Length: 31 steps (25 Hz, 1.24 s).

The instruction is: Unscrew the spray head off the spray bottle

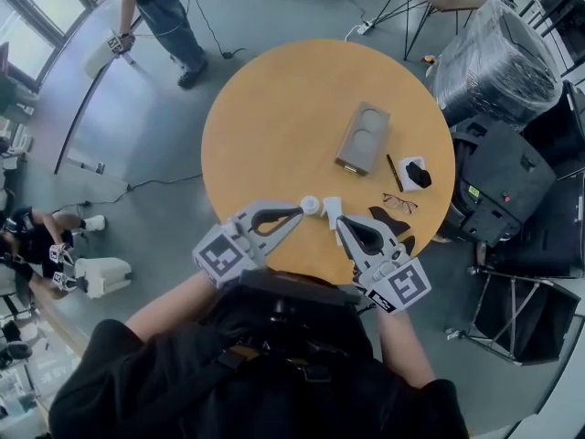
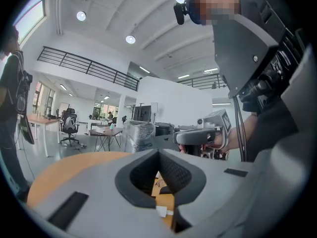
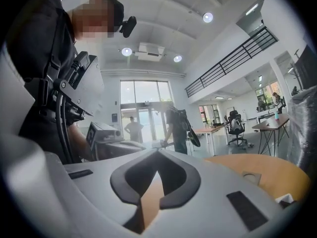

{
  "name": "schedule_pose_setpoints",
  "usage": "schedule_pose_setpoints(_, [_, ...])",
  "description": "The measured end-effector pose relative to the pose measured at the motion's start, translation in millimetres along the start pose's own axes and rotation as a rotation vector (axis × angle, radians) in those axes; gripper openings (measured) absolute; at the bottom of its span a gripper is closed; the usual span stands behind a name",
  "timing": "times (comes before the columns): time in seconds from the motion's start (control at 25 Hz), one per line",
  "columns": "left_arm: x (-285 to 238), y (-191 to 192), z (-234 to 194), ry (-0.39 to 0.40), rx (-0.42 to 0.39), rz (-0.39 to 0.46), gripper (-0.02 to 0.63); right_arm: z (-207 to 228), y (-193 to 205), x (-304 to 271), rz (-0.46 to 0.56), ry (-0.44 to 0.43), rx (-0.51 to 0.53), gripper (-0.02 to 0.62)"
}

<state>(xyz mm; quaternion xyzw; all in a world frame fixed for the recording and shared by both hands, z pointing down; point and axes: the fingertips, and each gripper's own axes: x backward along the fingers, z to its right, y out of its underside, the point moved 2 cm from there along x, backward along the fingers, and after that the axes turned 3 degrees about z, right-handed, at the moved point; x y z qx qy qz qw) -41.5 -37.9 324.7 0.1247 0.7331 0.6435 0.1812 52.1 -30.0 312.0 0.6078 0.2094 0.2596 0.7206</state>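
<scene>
On the round wooden table, near its front edge, lie a small round white piece and a white oblong piece, side by side. I cannot tell which is the bottle and which the spray head. My left gripper is shut, tips just left of the round piece. My right gripper is shut, just right of the oblong piece. In the left gripper view the left gripper has its jaws together with nothing between them. The right gripper looks the same in its own view. A white scrap shows below the left jaws.
A grey two-hollow tray lies mid-table, with a pen, a white-and-black object and glasses to its right. Black equipment and a wrapped bundle stand right of the table. A person stands beyond its far left.
</scene>
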Motion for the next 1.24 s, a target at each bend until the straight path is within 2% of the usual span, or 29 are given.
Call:
schedule_pose_setpoints(0.64, [-8.1,3.0,4.0,0.062,0.017,0.022,0.018,-4.8,7.4,-8.2,-0.014,-0.034,0.02,0.0])
schedule_pose_setpoints(1.24, [-7.3,6.5,8.1,0.037,0.007,0.031,0.018,-8.1,14.6,-8.3,-0.031,-0.047,0.011,0.0])
